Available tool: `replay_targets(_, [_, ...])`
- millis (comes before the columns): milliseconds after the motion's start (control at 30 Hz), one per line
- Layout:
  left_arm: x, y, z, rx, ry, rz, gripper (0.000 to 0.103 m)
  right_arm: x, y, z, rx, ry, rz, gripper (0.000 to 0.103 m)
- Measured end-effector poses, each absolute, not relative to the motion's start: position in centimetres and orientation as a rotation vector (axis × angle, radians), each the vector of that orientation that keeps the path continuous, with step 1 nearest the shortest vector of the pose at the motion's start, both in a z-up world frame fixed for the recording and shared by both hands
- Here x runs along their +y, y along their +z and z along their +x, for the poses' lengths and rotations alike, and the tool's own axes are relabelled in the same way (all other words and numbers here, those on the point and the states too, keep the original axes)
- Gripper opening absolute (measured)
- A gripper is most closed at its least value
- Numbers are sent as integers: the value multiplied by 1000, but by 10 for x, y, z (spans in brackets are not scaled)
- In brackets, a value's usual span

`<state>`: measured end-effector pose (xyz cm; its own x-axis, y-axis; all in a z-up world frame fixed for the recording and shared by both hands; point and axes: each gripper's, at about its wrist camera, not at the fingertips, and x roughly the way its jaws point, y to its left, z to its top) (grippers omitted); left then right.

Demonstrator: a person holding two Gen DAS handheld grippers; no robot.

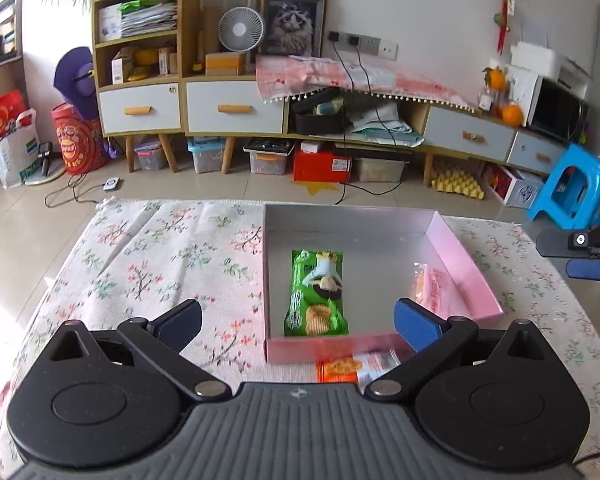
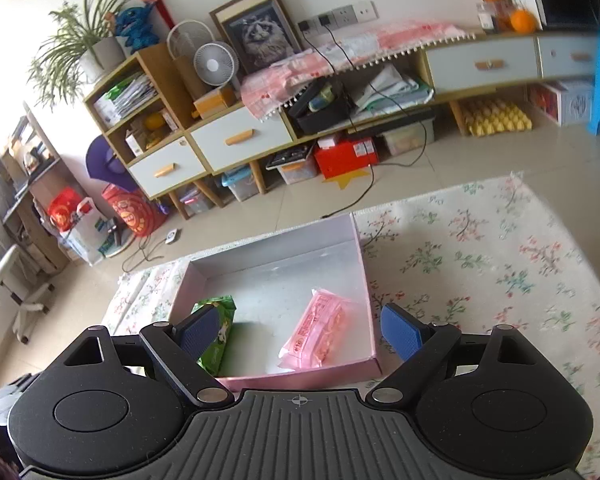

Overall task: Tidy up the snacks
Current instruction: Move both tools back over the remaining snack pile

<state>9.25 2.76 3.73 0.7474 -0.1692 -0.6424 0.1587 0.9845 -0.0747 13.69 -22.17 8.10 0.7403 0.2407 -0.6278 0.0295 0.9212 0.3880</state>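
Floral tablecloth [image 1: 160,248] carries a pink box [image 1: 466,264]; inside lie a green snack pack [image 1: 316,296] at left and a pink snack pack [image 2: 320,330] at right. An orange snack pack [image 1: 340,368] lies just outside the near wall. Left gripper [image 1: 300,320] and right gripper [image 2: 300,328] both spread wide, released, grasping nothing

A lived-in home, most likely a living room. A low wooden sideboard [image 1: 236,108] with white drawers runs along the wall, carrying a small fan [image 1: 241,29], a framed cat picture [image 1: 291,20] and oranges [image 1: 512,114]. A potted plant [image 2: 80,44] tops the shelf unit. Storage boxes [image 1: 206,154] and a red box [image 1: 320,164] sit beneath on the tiled floor [image 1: 220,188]. A blue plastic stool [image 1: 576,188] stands at the right, and a floral cloth [image 1: 160,248] covers the counter.
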Motion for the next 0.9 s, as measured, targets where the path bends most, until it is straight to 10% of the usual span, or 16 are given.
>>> replay_targets(900, [21,-29,3,723,-600,323,102,-167,23,31,818,418,-65,98])
